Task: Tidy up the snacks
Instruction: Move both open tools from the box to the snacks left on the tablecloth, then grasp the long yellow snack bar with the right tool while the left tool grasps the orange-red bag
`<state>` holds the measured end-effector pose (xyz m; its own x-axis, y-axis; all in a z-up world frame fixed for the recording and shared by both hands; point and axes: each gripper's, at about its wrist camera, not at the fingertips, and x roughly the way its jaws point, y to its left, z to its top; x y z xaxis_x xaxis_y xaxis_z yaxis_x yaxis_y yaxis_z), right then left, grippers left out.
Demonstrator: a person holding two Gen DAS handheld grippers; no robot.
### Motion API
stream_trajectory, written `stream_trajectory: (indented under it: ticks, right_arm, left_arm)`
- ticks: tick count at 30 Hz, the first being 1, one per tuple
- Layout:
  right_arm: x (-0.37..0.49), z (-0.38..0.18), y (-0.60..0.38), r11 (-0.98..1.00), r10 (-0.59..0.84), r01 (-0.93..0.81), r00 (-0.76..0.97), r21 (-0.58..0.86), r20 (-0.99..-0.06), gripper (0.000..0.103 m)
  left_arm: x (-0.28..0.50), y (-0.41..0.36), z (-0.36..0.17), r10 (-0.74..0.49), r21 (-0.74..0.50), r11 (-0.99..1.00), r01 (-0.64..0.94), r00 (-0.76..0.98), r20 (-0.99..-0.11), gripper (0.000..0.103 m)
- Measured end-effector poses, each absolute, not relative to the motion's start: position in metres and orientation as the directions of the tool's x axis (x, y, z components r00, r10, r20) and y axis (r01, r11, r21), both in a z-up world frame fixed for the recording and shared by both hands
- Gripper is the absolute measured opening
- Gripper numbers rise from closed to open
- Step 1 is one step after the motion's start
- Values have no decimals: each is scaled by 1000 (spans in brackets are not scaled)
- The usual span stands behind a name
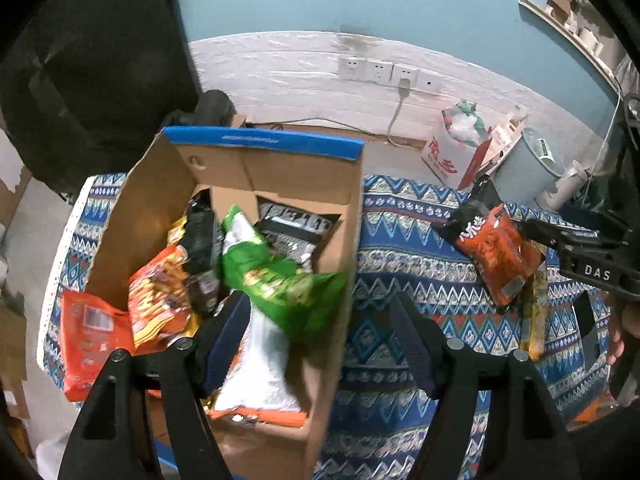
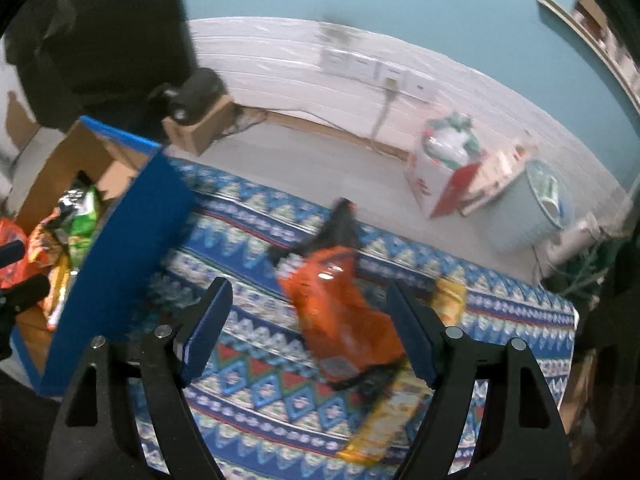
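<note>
Where our left gripper (image 1: 320, 340) gapes over the snack-filled cardboard box (image 1: 152, 208), a crumpled green packet (image 1: 276, 280) lies; our right gripper (image 2: 310, 330), spread, flanks an orange-black packet (image 2: 340, 312) on patterned cloth (image 2: 256, 380).

Blue patterned cloth (image 1: 400, 240) spread across the lower frame, open cardboard box (image 1: 344, 216) standing on it at centre left, orange-and-black snack packet (image 1: 496, 252) lying at right, yellow packet (image 1: 536, 320) tucked under it
</note>
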<state>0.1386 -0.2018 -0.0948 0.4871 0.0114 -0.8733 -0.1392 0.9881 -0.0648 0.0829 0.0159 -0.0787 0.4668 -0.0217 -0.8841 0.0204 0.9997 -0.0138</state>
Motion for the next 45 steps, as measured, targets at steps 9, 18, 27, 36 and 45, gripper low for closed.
stream_trajectory:
  ticks: [9, 18, 27, 36, 45]
  right_arm:
    - [144, -110, -260, 998, -46, -24, 459, -64, -887, 79]
    - [162, -141, -294, 989, -146, 34, 404, -144, -903, 79]
    - [151, -171, -296, 992, -116, -13, 325, -128, -938, 79]
    - [134, -180, -281, 998, 11, -58, 263, -5, -965, 79]
    - [118, -179, -288, 1000, -2, -7, 272, -4, -962, 79]
  left_arm:
    - [101, -35, -92, -16, 26, 996, 86, 450, -893, 75]
    - [119, -70, -115, -8, 48, 991, 129, 403, -915, 76]
    - [131, -85, -128, -48, -7, 993, 120, 343, -938, 76]
    - [135, -109, -129, -68, -26, 991, 133, 327, -943, 76]
    - [140, -125, -132, -86, -48, 991, 126, 318, -944, 80]
